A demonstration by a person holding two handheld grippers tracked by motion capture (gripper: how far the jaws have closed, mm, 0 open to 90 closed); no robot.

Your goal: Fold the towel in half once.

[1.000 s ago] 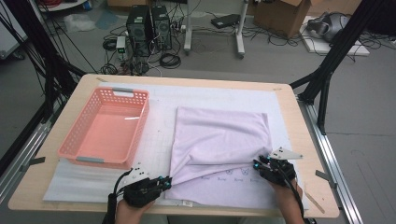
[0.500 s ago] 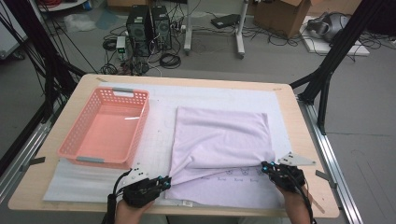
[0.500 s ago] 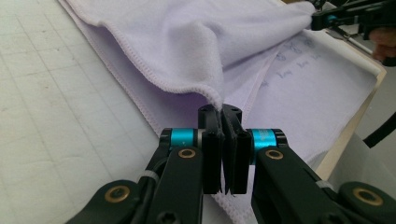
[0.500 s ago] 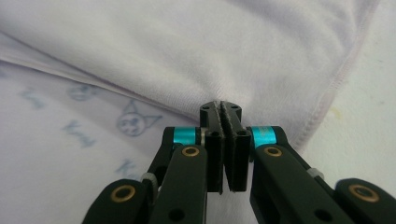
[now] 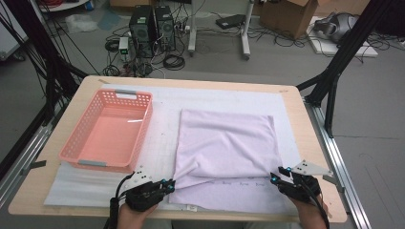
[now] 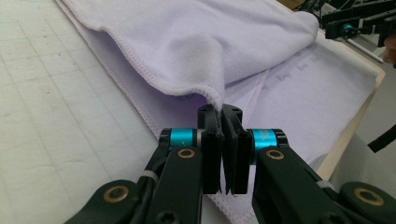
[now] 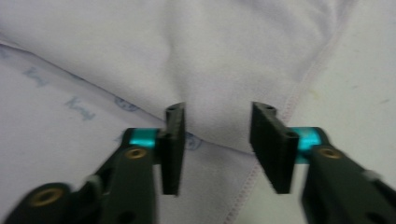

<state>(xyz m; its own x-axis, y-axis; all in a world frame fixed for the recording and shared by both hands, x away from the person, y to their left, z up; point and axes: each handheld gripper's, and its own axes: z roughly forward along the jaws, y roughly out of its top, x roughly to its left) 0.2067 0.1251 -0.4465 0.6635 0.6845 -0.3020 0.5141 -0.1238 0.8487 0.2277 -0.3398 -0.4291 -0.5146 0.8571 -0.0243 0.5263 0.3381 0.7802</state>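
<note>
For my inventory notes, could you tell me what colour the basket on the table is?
The basket is salmon pink, clearest in the high view.

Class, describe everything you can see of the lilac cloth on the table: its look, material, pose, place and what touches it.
The lilac cloth is soft, towel-like fabric with a stitched hem and small blue printed marks on its lower layer. It lies folded on the white mat, right of the pink basket, its upper layer stopping short of the near edge. The left gripper is shut on its near left corner; the right gripper, jaws just opened, stands over the near right corner without pressing it.
</note>
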